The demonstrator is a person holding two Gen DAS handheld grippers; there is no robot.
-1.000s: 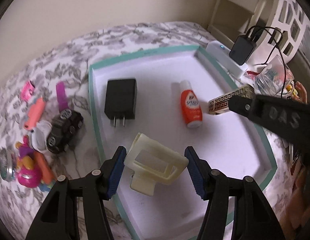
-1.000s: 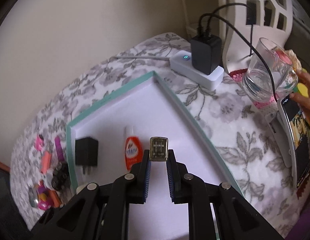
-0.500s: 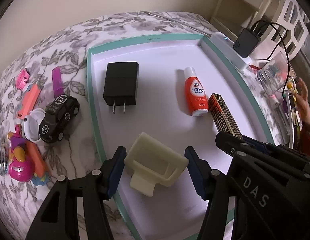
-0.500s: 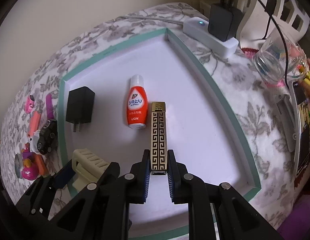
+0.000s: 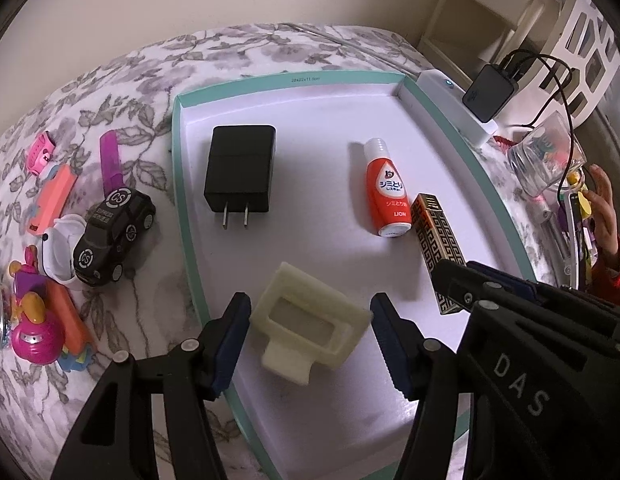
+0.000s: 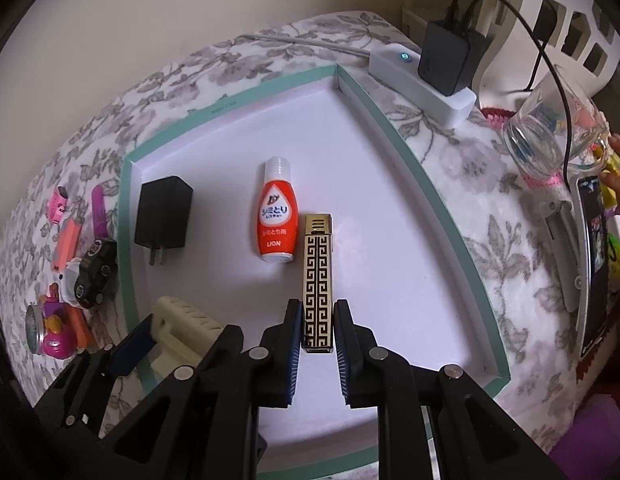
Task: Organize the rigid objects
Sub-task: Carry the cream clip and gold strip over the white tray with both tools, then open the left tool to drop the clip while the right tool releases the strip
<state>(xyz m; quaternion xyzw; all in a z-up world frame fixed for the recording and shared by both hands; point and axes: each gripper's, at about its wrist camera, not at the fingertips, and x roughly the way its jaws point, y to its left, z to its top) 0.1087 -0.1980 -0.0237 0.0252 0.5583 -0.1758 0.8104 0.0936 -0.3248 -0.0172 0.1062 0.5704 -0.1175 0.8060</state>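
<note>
A floral bedspread [image 5: 122, 92] covers the bed against a cream wall, and a shallow white tray [image 5: 310, 78] with a teal rim lies on it. Inside the tray, a black charger [image 5: 240, 168] sits toward the far left corner, and a red bottle [image 5: 385, 190] lies to the charger's right. A slim gold-patterned case [image 6: 317, 276] lies flat just right of the bottle, nearly touching it. The right gripper [image 6: 317, 332] stands narrow, its jaws close against the near end of the case. Nearer than the charger, by the tray's left rim, rests a cream plastic holder [image 5: 310, 320]. The left gripper [image 5: 308, 320] straddles it, jaws wide, with a gap showing at each side. Left of the tray, on the bedspread, are a black toy car [image 5: 114, 232] and some pink and orange toys [image 5: 50, 196].
</note>
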